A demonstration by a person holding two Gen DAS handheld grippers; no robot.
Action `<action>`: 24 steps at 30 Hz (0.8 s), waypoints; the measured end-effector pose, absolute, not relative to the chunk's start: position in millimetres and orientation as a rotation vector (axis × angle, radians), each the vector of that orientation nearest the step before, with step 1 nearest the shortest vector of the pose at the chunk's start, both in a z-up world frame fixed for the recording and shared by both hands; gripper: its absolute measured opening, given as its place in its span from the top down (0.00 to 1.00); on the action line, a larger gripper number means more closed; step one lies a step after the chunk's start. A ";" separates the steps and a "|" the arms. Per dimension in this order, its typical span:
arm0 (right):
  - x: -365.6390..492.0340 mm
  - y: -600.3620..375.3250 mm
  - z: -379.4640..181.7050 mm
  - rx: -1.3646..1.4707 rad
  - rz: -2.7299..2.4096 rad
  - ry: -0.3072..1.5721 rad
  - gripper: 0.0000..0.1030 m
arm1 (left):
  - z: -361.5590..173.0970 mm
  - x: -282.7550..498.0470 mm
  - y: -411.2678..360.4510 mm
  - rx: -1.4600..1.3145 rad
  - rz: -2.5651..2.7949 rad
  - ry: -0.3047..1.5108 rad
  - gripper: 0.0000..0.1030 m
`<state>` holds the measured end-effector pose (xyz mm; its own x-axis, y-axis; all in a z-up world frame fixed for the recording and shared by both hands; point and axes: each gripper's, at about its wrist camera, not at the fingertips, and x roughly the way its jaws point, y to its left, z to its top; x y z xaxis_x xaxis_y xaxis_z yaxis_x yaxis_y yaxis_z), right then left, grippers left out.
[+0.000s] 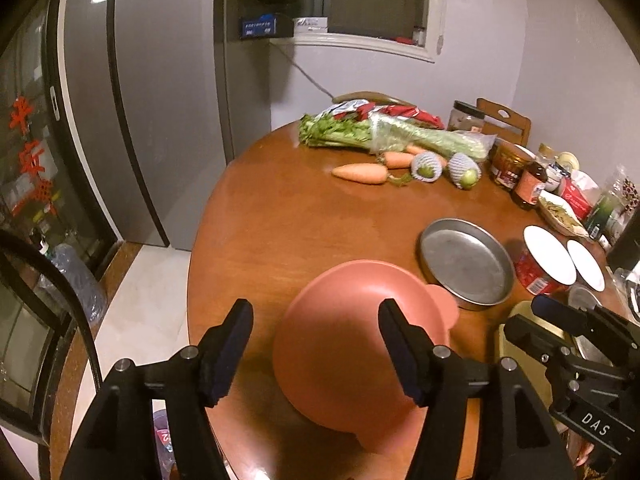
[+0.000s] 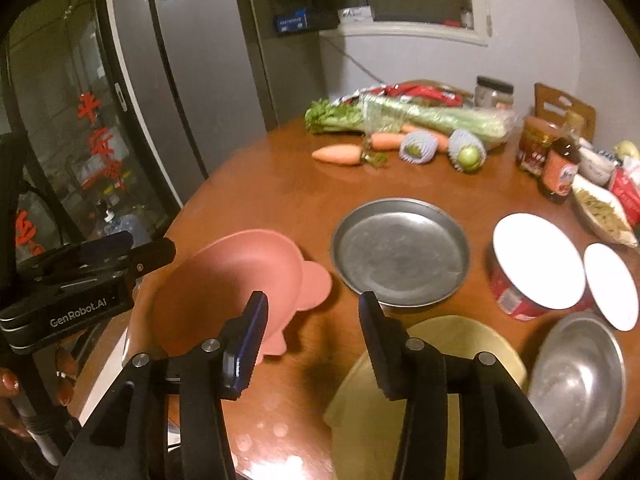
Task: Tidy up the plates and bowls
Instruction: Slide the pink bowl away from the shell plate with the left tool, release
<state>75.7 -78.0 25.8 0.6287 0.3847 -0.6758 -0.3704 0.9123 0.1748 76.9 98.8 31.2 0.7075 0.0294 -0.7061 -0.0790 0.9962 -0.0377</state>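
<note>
A pink bowl (image 1: 352, 344) with ear-shaped handles sits on the brown round table (image 1: 280, 216); it also shows in the right wrist view (image 2: 232, 284). My left gripper (image 1: 316, 352) is open above it, its right finger over the bowl, not gripping. My right gripper (image 2: 312, 340) is open, above the table between the pink bowl and a pale yellow plate (image 2: 424, 392). A shallow metal plate (image 2: 400, 248) lies beyond. A metal bowl (image 2: 580, 376) sits at the right. In the left wrist view the metal plate (image 1: 466, 262) is right of the bowl.
Two white-lidded red tubs (image 2: 536, 268) stand right of the metal plate. Celery, carrots (image 2: 336, 155) and netted fruit lie at the far side, with jars and packets (image 2: 560, 168) at the right. A grey fridge (image 2: 192, 80) stands left of the table.
</note>
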 end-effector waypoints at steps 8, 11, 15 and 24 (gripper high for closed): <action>51.0 -106.0 44.7 0.037 0.404 0.712 0.51 | 48.7 58.2 66.4 -0.042 0.021 0.738 0.37; 42.0 -116.9 49.2 0.039 0.389 0.698 0.51 | 54.2 53.9 52.0 -0.031 -0.005 0.725 0.37; 28.2 -133.9 56.2 0.046 0.366 0.674 0.51 | 57.9 49.5 31.3 -0.011 -0.038 0.714 0.36; 7.4 -167.0 58.4 0.062 0.326 0.666 0.51 | 48.6 46.4 -9.9 0.044 -0.107 0.737 0.36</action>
